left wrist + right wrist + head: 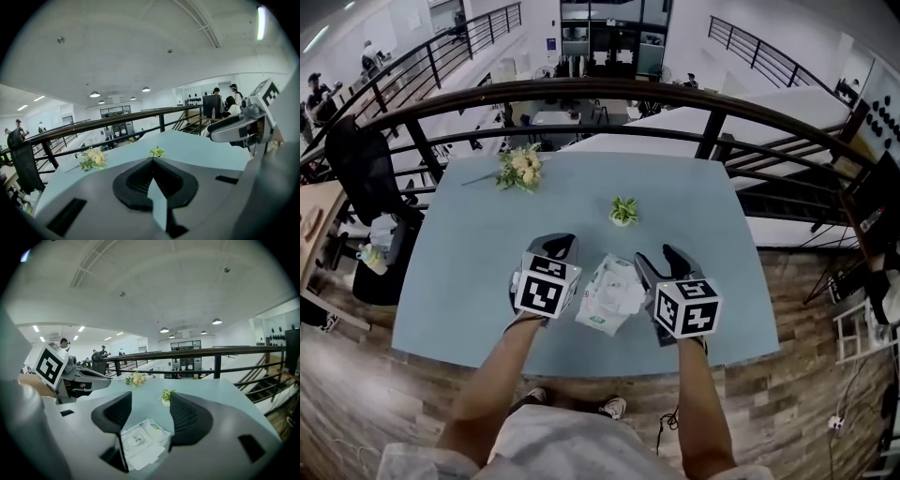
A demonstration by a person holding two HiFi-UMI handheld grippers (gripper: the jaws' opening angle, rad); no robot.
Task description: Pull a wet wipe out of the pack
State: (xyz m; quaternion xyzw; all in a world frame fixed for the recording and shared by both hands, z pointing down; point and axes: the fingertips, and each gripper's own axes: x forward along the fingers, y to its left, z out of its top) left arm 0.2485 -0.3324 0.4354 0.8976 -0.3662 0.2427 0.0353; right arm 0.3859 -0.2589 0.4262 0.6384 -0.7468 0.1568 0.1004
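Label on white soft wet wipe pack (609,296) too small to read; left gripper (562,244) pinched together, empty; right gripper (662,256) spread wide beside it.

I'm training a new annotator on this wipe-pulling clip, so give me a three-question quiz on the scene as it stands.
1. True or false: the left tongs are shut and hold nothing.
2. What lies on the pale blue table between the two tongs? A) a white soft plastic wet wipe pack B) a red mug C) a steel spoon
3. Fill in: the right tongs are ____, with the pack showing below their gap.
Key: 1 true; 2 A; 3 open.
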